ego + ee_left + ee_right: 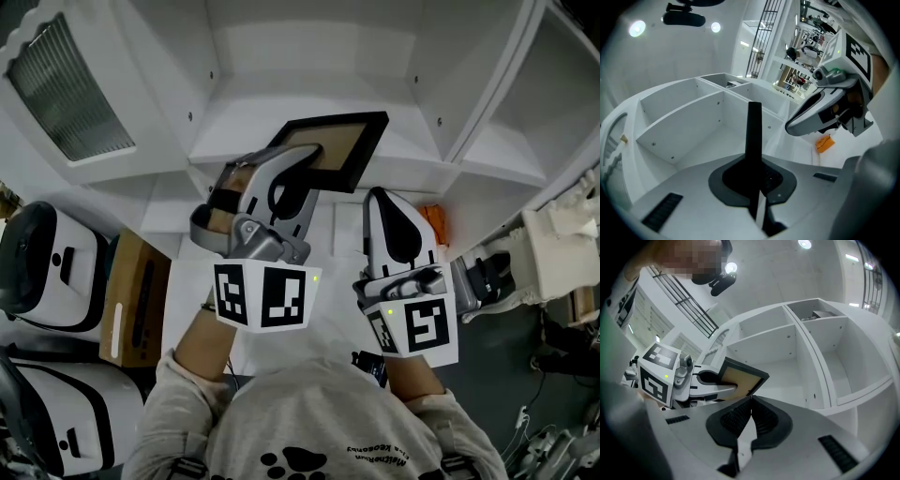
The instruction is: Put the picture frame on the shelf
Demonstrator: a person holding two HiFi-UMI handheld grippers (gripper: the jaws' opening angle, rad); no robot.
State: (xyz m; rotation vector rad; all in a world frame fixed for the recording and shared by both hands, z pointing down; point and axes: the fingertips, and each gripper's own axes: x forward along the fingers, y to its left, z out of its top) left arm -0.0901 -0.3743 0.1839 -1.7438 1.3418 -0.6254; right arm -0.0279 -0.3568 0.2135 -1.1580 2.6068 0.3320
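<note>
A black picture frame (339,146) with a brown backing is tilted in front of the white shelf unit (272,117), and my left gripper (298,169) is shut on its lower left edge. In the left gripper view the picture frame (753,133) rises edge-on as a black bar from between the closed pads of the left gripper (755,173), with open shelf compartments (689,124) behind it. My right gripper (389,220) hangs just right of the frame, shut and empty. Its own view has the right gripper (750,400) with tips touching, and the picture frame (743,377) up left.
A small orange object (434,221) lies on a low shelf board beside the right gripper. To the left stand a cardboard box (136,302) and white-and-black devices (36,272). A grilled panel (66,89) sits upper left, pale machinery (555,242) at the right.
</note>
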